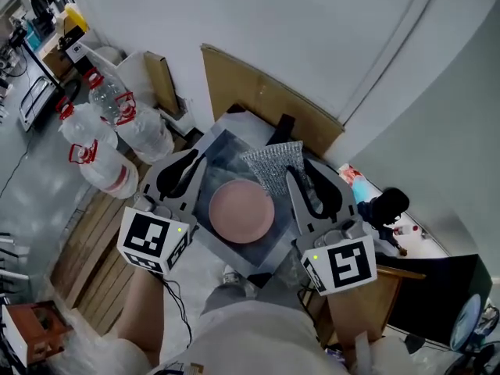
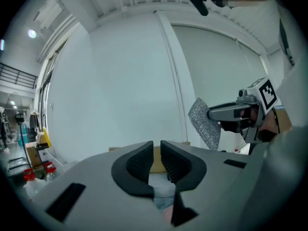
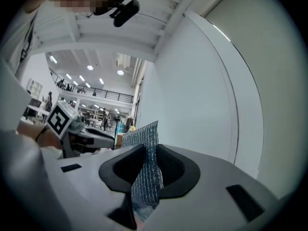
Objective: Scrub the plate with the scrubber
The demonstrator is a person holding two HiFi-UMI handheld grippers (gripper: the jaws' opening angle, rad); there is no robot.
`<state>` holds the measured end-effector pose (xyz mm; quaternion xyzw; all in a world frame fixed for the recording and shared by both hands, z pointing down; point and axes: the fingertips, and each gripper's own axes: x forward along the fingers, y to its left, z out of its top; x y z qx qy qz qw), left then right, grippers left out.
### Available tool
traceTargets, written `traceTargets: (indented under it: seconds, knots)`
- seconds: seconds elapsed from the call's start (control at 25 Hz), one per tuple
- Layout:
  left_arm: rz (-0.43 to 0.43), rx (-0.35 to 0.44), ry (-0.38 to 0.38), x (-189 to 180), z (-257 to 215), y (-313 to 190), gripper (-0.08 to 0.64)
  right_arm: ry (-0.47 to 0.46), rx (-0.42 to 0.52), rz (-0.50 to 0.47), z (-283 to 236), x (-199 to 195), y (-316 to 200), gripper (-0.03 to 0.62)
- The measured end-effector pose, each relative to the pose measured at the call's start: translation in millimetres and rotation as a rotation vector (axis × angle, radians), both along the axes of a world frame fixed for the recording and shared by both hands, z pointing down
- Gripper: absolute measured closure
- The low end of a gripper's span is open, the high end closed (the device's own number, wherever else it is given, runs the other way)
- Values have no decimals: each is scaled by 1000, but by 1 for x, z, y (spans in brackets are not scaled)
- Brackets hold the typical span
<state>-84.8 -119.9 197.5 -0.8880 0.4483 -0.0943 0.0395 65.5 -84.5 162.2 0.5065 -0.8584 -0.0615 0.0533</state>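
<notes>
The pink plate (image 1: 242, 211) is seen lying on the grey mat (image 1: 223, 151), touched by neither tool. The silver mesh scrubber (image 3: 143, 146) is clamped upright in the right gripper (image 3: 147, 165), near the plate's far edge. The left gripper (image 2: 157, 155) is held empty, its jaws narrowly parted.

Below you stands a small table (image 1: 223, 153) with a blue-grey top, turned like a diamond in the head view. The pink plate (image 1: 242, 211) lies flat on that top, a little toward 6 o'clock from its middle. On the grey floor (image 1: 31, 186), large water bottles (image 1: 117, 131) stand at 10 o'clock from the table, and a wooden pallet (image 1: 90, 244) lies at 8 o'clock
</notes>
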Motion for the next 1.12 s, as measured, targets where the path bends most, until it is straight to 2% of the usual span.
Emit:
traceTargets:
  seconds: [0.08, 0.24, 0.4, 0.64, 1.12]
  knots:
    - [15, 27, -16, 2, -6, 12, 500, 43, 37, 4, -8, -1, 9, 476]
    - [22, 70, -25, 2, -18, 37, 502, 11, 46, -21, -20, -2, 28, 476]
    - [-4, 27, -27, 2, -20, 55, 505, -25, 56, -47, -31, -3, 47, 476]
    - [-7, 15, -26, -7, -16, 80, 508, -15, 59, -82, -31, -8, 70, 476]
    - [-42, -37, -18, -15, 11, 103, 514, -11, -32, -108, 3, -14, 78, 476]
